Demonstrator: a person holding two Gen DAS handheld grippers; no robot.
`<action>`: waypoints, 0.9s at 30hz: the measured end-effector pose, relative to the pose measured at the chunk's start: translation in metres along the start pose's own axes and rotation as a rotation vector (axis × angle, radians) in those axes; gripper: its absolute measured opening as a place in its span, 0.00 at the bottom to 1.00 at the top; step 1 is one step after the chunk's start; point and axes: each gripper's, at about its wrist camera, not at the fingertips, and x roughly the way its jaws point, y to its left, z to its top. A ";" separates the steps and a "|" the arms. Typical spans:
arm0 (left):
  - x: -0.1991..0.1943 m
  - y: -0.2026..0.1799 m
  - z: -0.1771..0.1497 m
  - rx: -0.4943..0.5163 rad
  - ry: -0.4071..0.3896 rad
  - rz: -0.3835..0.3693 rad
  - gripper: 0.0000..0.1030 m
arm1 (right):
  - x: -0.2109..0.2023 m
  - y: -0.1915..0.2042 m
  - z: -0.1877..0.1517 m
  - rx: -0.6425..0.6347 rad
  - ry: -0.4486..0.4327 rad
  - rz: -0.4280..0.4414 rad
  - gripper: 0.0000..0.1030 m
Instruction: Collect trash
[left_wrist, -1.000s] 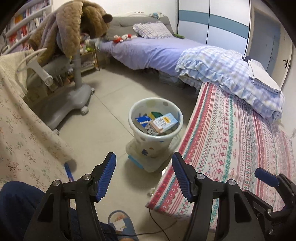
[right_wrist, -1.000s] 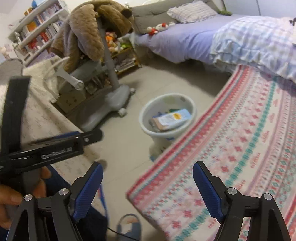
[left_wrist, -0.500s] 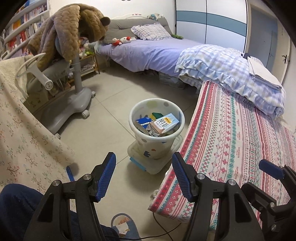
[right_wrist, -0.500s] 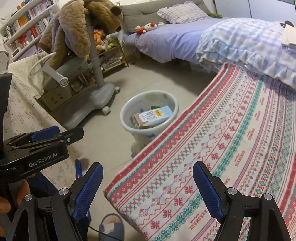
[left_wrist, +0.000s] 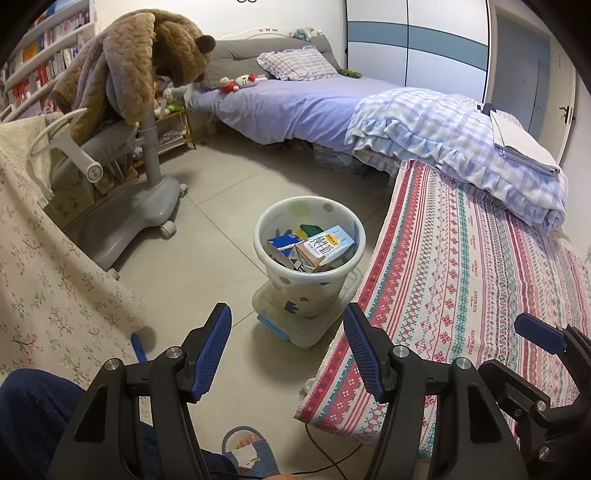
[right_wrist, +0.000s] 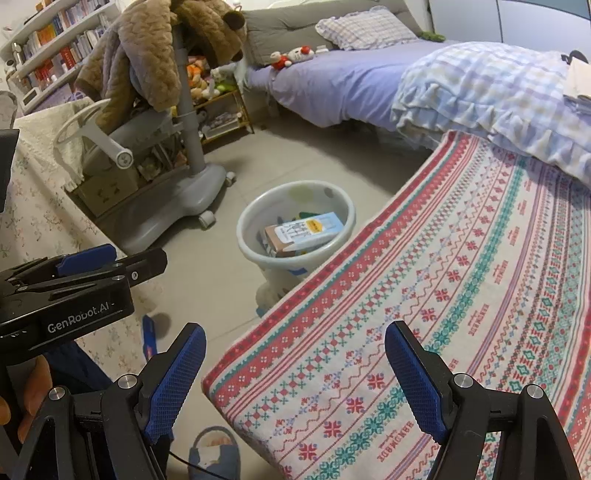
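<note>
The trash bin (left_wrist: 309, 258) sits mid-frame on the grey floor (left_wrist: 221, 206), already holding a milk carton (left_wrist: 325, 249) and other packaging. Just to its right runs the edge of the patterned bedspread (left_wrist: 461, 277). My left gripper (left_wrist: 286, 345) hangs at the lower centre, jaws wide and empty — the right gripper (right_wrist: 295, 373) likewise, wide over the bedspread. No loose trash stands out except perhaps a small blue item (left_wrist: 137, 347) at lower left; I'd confirm it first, then approach low — jaws straddling it.

A brown plush coat (left_wrist: 136, 66) drapes the grey chair (left_wrist: 122, 184) beside the purple bed (left_wrist: 295, 107).
</note>
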 end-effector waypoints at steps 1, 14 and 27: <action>0.000 0.000 0.000 0.001 -0.001 0.001 0.64 | 0.000 0.000 0.000 0.000 0.001 0.001 0.82; 0.001 -0.001 -0.001 0.010 -0.002 0.009 0.64 | 0.000 0.003 0.001 -0.003 -0.008 -0.002 0.82; 0.001 -0.002 -0.002 0.011 0.000 0.009 0.64 | 0.000 0.003 0.001 -0.003 -0.008 0.000 0.82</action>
